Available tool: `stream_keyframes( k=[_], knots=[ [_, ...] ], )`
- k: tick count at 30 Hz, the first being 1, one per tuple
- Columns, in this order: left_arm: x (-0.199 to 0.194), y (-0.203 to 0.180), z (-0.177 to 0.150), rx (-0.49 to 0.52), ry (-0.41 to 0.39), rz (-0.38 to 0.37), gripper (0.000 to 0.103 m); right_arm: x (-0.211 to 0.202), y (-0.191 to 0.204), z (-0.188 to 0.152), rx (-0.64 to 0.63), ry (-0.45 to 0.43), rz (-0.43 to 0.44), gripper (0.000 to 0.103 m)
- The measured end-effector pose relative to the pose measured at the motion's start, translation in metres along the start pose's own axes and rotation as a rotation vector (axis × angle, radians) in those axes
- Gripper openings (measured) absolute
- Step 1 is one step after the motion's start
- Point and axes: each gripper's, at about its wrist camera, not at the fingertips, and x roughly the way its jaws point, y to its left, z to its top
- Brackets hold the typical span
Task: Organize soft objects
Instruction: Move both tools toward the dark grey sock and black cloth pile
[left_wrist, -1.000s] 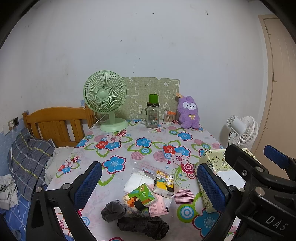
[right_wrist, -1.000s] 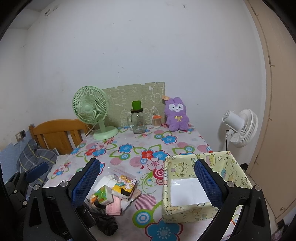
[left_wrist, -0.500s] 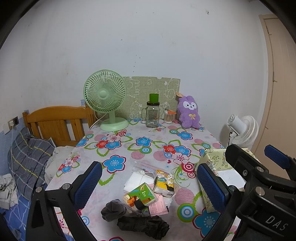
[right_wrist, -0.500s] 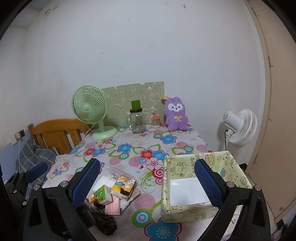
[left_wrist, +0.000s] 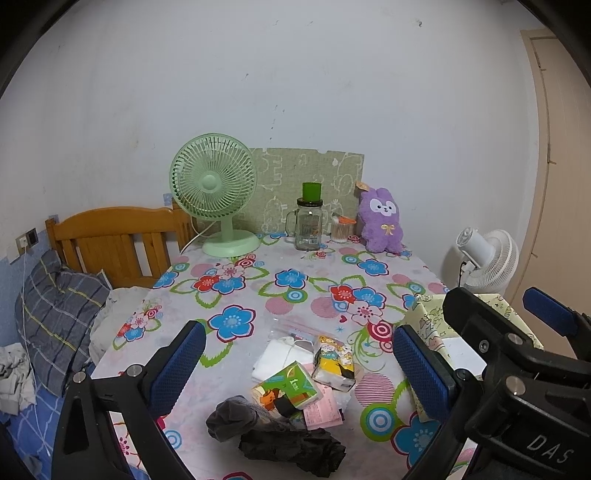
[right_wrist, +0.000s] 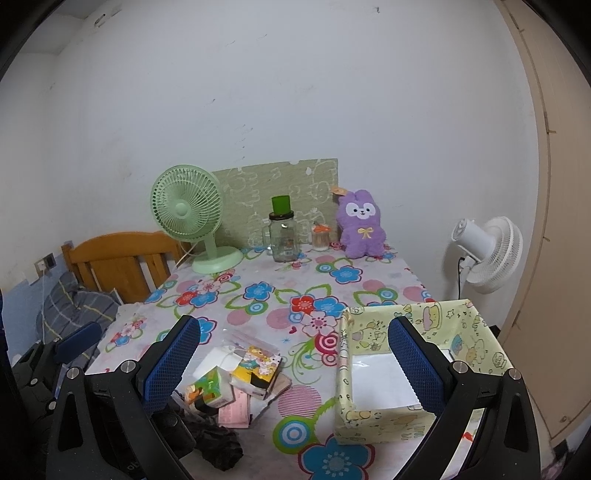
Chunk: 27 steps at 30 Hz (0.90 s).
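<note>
A small heap lies near the front of the flowered table (left_wrist: 295, 295): a green tissue pack (left_wrist: 286, 387), a yellow tissue pack (left_wrist: 332, 360), a pink packet (left_wrist: 323, 410), a white pouch (left_wrist: 277, 356), a grey sock (left_wrist: 231, 421) and a dark crumpled cloth (left_wrist: 291, 448). My left gripper (left_wrist: 297, 365) hovers open above this heap, holding nothing. My right gripper (right_wrist: 293, 365) is open too, above the table between the heap (right_wrist: 236, 376) and a yellow patterned box (right_wrist: 417, 369) holding only a white sheet. A purple plush rabbit (right_wrist: 360, 225) sits at the back.
At the back stand a green desk fan (left_wrist: 216, 195), a glass jar with a green lid (left_wrist: 308, 221) and a small cup (left_wrist: 340, 229). A wooden headboard (left_wrist: 110, 243) and bedding lie left. A white floor fan (right_wrist: 487, 254) and a door are on the right.
Both grippers have drifted very slightly; the scene sits almost the same in both views. Nothing was picked up or released.
</note>
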Motion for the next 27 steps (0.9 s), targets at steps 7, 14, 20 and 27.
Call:
stream_keyframes(
  k=[7, 14, 20, 27],
  knots=[
    [0.004, 0.005, 0.002, -0.005, 0.004, -0.001, 0.1, 0.007, 0.009, 0.0, -0.004, 0.001, 0.014, 0.102],
    [0.011, 0.014, 0.0, 0.003, 0.014, 0.01, 0.098, 0.017, 0.018, -0.004, -0.007, 0.018, 0.038, 0.099],
    [0.015, 0.02, -0.008, 0.011, 0.025, 0.009, 0.097, 0.025, 0.026, -0.012, -0.008, 0.022, 0.065, 0.099],
    [0.023, 0.027, -0.022, 0.022, 0.058, 0.007, 0.097, 0.032, 0.034, -0.028, -0.013, 0.046, 0.09, 0.097]
  ],
)
